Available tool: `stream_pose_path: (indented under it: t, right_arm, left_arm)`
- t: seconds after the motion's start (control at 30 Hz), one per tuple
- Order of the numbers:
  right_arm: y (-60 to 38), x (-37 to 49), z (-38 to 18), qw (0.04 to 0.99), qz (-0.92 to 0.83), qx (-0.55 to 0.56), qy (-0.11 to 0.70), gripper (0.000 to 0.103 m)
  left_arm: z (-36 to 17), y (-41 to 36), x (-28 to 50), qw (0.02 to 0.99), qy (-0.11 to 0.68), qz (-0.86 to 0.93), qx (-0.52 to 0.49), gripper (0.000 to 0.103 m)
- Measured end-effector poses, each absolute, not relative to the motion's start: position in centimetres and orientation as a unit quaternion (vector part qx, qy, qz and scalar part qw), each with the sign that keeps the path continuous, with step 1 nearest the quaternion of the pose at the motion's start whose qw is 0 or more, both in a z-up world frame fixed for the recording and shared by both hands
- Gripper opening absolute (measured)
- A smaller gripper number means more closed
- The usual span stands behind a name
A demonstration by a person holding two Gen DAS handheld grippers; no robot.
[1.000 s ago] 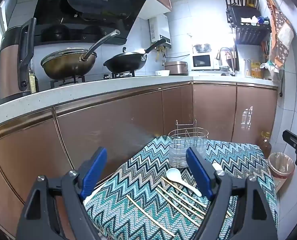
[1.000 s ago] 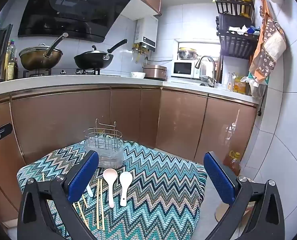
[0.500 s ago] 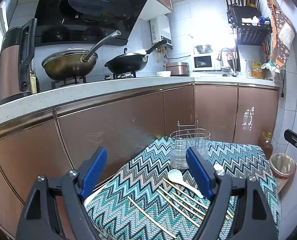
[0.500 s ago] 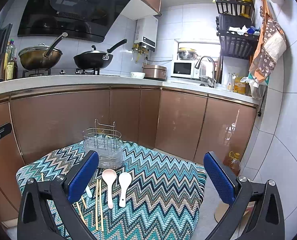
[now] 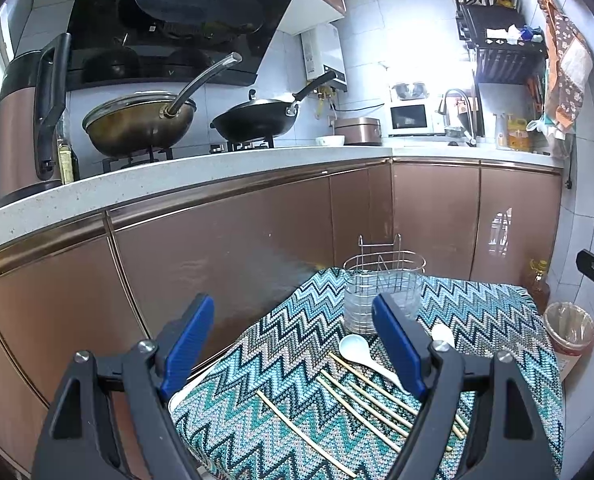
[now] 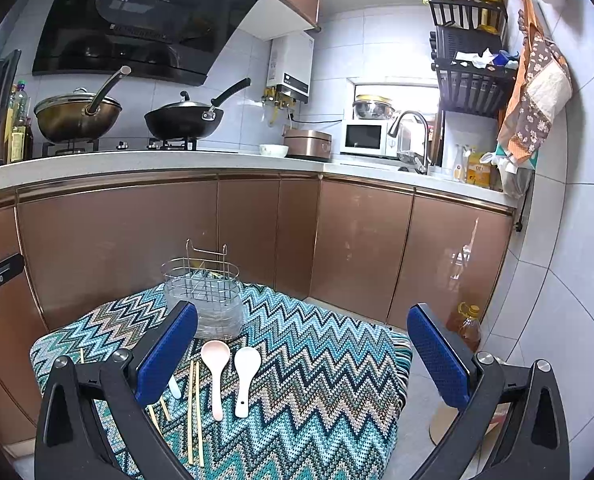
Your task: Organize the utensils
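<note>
A wire utensil basket (image 6: 201, 286) on a clear base stands at the far edge of a table covered with a zigzag cloth (image 6: 317, 364); it also shows in the left wrist view (image 5: 383, 280). In front of it lie a pink spoon (image 6: 215, 376), a white spoon (image 6: 245, 376), and several wooden chopsticks (image 6: 195, 400). In the left wrist view a white spoon (image 5: 361, 354) and the chopsticks (image 5: 361, 408) lie on the cloth (image 5: 281, 364). My left gripper (image 5: 293, 346) is open and empty above the table's left side. My right gripper (image 6: 303, 354) is open and empty above the table.
Brown cabinets (image 6: 357, 240) and a white counter (image 6: 149, 160) with two woks (image 6: 185, 120) stand behind the table. An oil bottle (image 6: 467, 324) stands on the floor at the right. A lined bin (image 5: 569, 326) stands beside the table.
Both grippers stay open. The views shifted only slightly; the left wrist view has the basket and utensils a touch lower and nearer.
</note>
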State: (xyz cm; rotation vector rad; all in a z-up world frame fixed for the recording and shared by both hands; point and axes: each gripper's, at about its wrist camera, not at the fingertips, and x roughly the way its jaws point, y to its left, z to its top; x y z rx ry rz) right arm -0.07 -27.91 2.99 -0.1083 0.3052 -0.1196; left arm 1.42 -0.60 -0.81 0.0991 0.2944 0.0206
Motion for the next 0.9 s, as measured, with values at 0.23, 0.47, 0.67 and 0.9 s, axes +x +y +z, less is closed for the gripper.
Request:
stream_pose_path:
  t: [0.23,0.47,0.67,0.9]
  right_arm:
    - [-27.9,-0.1,3.0,0.985,-0.06,-0.053,0.152,0.103]
    - [-28.6,0.8,3.2,0.986,-0.056,-0.046,0.147,0.103]
    - [-28.8,1.3,3.0,0.987,-0.049,-0.046,0.145,0.103]
    - [-28.7,2.9,2.4,0.985,-0.028,-0.046,0.166,0.103]
  left_arm:
    - [-0.8,-0.3,1.8,0.988,0.148,0.015,0.049,0.08]
    - [-0.4,1.0,2.4,0.987,0.155,0.017,0.028,0.08]
    - [-0.5,2.0,3.2,0.986,0.169,0.011,0.008,0.08]
    - [-1.7,3.7,5.2,0.978,0.207,0.018,-0.024,0.081]
